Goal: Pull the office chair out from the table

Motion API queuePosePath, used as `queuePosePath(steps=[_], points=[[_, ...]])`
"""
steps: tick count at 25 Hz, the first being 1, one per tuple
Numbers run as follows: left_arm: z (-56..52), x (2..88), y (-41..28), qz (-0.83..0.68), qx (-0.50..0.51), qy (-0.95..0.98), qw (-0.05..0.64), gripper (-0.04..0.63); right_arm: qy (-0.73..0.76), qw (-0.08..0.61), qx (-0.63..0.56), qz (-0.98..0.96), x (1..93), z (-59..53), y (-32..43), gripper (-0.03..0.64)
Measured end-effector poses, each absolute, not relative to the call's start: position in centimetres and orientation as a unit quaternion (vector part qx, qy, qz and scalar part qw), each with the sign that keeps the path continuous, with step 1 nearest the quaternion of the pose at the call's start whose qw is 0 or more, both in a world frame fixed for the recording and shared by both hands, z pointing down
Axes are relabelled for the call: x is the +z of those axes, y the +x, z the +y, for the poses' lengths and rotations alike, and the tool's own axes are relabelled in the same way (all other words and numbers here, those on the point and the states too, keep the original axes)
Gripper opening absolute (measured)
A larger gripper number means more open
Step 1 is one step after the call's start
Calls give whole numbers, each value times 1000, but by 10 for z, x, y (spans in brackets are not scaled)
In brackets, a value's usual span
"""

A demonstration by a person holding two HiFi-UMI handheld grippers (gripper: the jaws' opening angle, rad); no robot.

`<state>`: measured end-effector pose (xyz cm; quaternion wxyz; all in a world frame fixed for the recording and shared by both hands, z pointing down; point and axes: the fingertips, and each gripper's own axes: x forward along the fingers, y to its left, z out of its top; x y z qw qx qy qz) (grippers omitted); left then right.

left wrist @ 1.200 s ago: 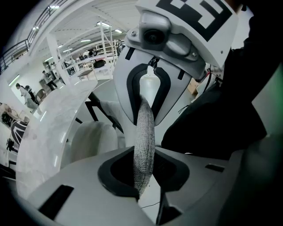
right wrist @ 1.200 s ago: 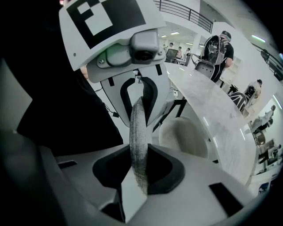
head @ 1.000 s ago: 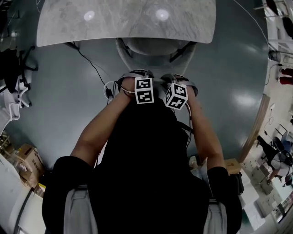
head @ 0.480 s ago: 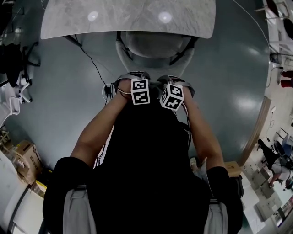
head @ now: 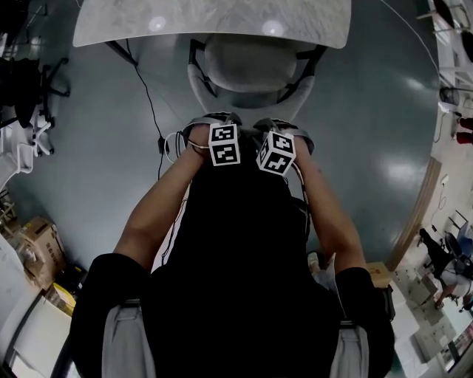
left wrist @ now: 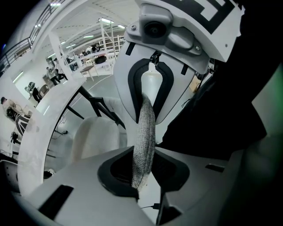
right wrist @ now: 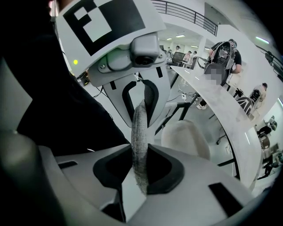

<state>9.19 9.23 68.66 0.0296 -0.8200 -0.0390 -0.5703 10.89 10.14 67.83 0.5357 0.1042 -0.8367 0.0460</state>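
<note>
Grey office chair (head: pixel 247 66) stands at pale table (head: pixel 207 18) edge.

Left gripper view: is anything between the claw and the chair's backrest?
Nothing. The left claw is clamped straight on the backrest's grey fabric edge, as the left gripper view shows; the right claw grips it likewise.

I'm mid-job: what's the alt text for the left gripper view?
The left hand-held gripper is clamped on the grey woven edge of the chair backrest, which runs up between its jaws. Beyond it, the pale chair seat sits by the edge of the white table.
</note>
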Motion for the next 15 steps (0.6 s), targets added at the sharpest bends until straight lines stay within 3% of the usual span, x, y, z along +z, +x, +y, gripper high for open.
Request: queuePosePath(steps=[15], points=[[167, 685, 59, -49, -561, -826, 27, 86, 107, 541, 69, -831, 677, 177, 76, 91]])
